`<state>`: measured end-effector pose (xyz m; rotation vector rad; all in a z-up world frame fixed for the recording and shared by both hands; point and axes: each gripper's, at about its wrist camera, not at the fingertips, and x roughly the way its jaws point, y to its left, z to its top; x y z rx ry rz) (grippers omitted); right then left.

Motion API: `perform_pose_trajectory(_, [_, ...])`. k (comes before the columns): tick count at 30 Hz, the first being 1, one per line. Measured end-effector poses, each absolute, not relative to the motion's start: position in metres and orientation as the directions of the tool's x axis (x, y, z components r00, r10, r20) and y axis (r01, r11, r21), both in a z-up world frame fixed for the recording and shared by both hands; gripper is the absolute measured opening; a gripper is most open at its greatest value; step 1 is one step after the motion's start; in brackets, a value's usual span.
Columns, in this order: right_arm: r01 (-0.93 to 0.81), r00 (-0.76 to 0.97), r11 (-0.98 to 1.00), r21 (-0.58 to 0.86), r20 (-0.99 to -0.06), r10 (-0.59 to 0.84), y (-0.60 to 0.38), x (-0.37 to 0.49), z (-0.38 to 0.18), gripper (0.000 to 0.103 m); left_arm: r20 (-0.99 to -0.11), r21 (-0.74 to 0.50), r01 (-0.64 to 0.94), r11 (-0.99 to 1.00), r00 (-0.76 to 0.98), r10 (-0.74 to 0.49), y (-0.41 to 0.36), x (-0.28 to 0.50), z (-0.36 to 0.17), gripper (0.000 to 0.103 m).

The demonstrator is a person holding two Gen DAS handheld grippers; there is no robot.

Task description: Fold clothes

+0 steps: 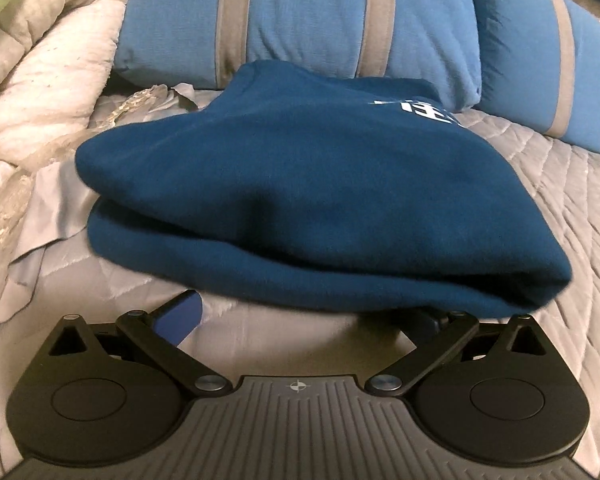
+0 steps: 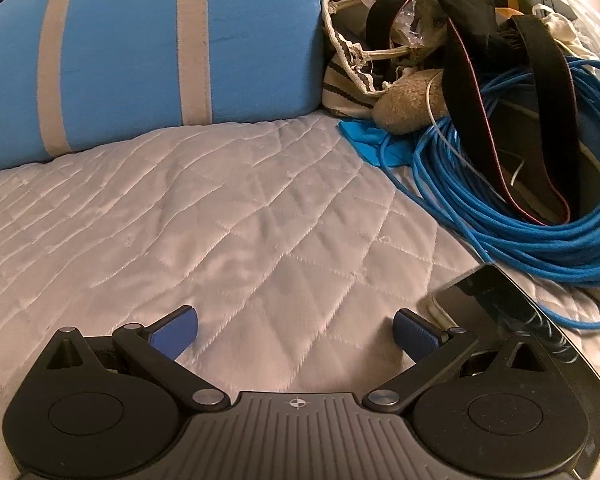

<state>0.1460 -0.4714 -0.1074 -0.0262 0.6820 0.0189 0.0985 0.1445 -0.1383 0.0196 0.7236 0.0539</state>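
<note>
A dark blue sweatshirt with white lettering lies folded in layers on the grey quilted bed cover in the left wrist view. My left gripper is open right at the garment's near folded edge; its left blue pad shows, and the right pad is partly hidden under the fabric. Nothing is gripped. In the right wrist view my right gripper is open and empty over bare quilt, away from the sweatshirt, which is not in that view.
Blue pillows with grey stripes lie behind. A rolled pale comforter is at the left. At the right are a coiled blue cable, black straps, a striped bag and a phone by the right finger.
</note>
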Motion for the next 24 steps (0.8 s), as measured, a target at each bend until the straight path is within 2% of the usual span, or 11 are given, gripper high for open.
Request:
perform_pose_trajectory(9, [-0.032, 0.815, 0.999, -0.029, -0.579, 0.01, -0.47, 0.1453, -0.1138, 0.103, -0.598, 0.053, -0.065, 0.997, 0.797, 0.083, 0.1421, 0.096, -0.146, 0.103])
perform_pose_trajectory(24, [-0.033, 0.824, 0.999, -0.024, -0.566, 0.013, -0.4711, 0.1424, -0.1146, 0.103, -0.588, 0.039, -0.068, 0.997, 0.805, 0.078, 0.1439, 0.0958, -0.1456, 0.103])
